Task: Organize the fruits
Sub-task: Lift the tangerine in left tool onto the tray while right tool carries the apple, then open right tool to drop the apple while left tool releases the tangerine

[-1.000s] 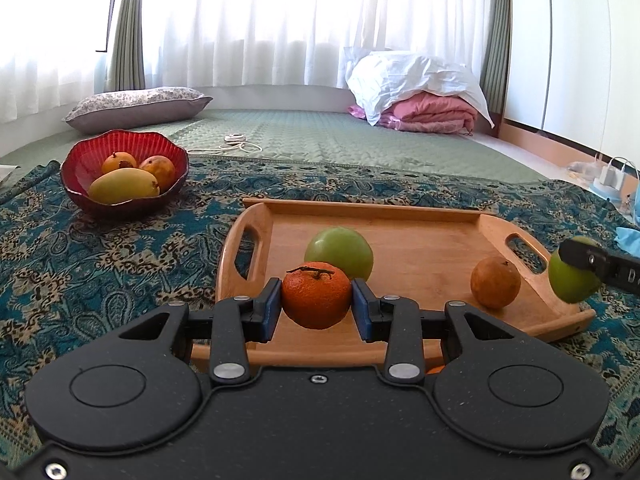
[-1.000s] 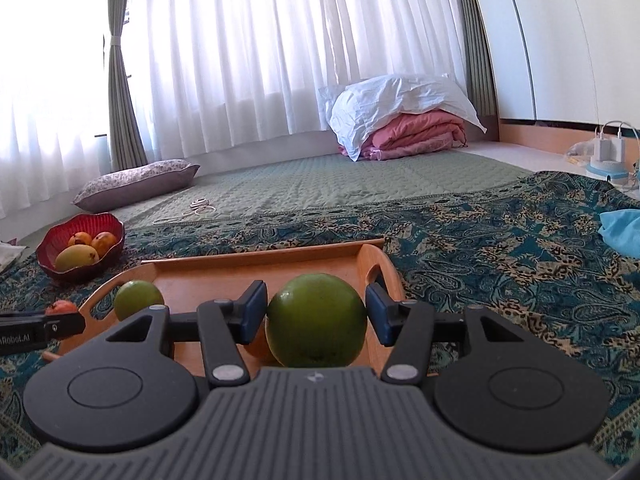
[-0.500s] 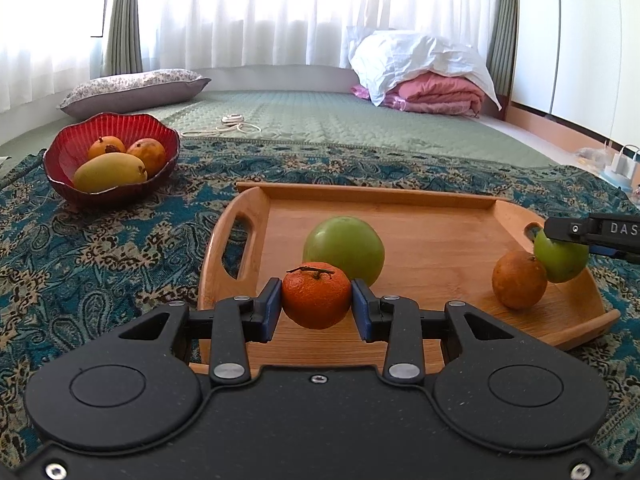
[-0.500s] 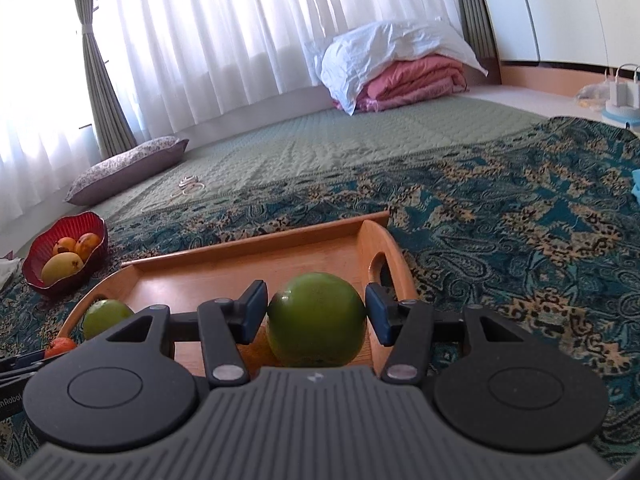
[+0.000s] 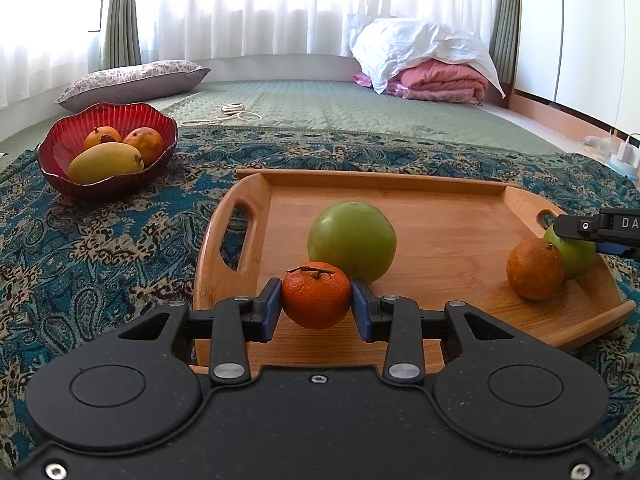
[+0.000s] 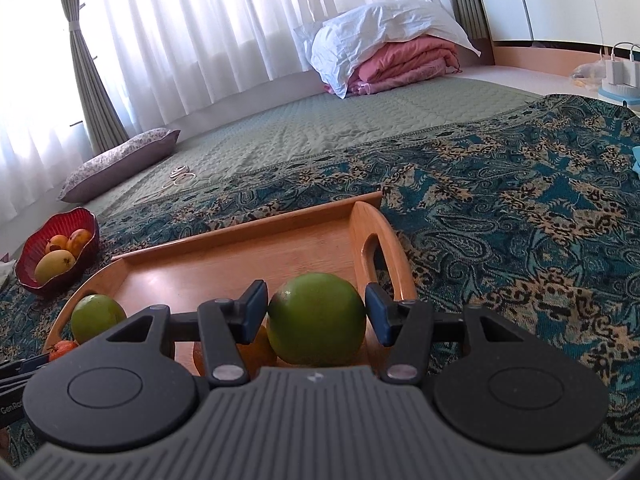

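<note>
My left gripper [image 5: 316, 308] is shut on an orange tangerine [image 5: 316, 298] low over the near edge of the wooden tray [image 5: 440, 208]. A large green apple [image 5: 352, 242] sits on the tray just behind it. My right gripper [image 6: 316, 312] is shut on a green fruit [image 6: 316, 318] at the tray's right end [image 6: 376, 216], beside a brownish orange fruit [image 5: 535, 269]. That green fruit and one right finger also show in the left wrist view [image 5: 572, 254]. The tangerine shows at the left in the right wrist view [image 6: 62, 350].
A red bowl [image 5: 56, 148] with a mango and two orange fruits stands left of the tray on the patterned cloth [image 5: 100, 240]. Behind lie a green mat, a pillow [image 5: 132, 80], a cable and folded bedding [image 5: 432, 68]. Chargers [image 6: 620, 72] stand at far right.
Both grippers have moved lower and further over the tray with their fruits. The right gripper's green fruit has come down next to the brownish orange fruit.
</note>
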Demonstrator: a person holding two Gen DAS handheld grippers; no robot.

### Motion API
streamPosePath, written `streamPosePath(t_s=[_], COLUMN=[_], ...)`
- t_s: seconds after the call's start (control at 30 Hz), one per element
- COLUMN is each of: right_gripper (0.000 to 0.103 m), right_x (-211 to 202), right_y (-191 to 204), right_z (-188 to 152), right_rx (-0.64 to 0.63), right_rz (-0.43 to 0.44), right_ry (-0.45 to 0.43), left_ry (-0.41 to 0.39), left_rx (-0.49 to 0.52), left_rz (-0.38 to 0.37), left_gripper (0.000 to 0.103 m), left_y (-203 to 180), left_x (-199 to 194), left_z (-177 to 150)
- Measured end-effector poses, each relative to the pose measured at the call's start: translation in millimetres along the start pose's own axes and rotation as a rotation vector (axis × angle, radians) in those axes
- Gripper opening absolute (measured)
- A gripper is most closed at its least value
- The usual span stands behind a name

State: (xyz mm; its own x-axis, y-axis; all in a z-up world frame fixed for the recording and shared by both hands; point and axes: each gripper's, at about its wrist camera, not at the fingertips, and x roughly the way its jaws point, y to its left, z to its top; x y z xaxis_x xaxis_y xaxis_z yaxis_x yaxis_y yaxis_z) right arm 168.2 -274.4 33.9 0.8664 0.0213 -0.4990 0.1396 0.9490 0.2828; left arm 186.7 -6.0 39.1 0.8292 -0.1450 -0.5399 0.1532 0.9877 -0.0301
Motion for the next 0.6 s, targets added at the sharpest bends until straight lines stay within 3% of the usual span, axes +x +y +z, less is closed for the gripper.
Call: streamPosePath(t_s=[0.6], right_gripper=[0.058], right_x=[-6.3], right_y=[1.6], right_z=[-2.1], right_rx=[-0.018], right_rz=[0.005], right_ry=[0.002], left_ry=[0.025], left_rx=[-0.008], left_rz=[0.011], left_gripper=[0.035], left_y=[3.0], left_x=[10.3], left_z=[-4.9])
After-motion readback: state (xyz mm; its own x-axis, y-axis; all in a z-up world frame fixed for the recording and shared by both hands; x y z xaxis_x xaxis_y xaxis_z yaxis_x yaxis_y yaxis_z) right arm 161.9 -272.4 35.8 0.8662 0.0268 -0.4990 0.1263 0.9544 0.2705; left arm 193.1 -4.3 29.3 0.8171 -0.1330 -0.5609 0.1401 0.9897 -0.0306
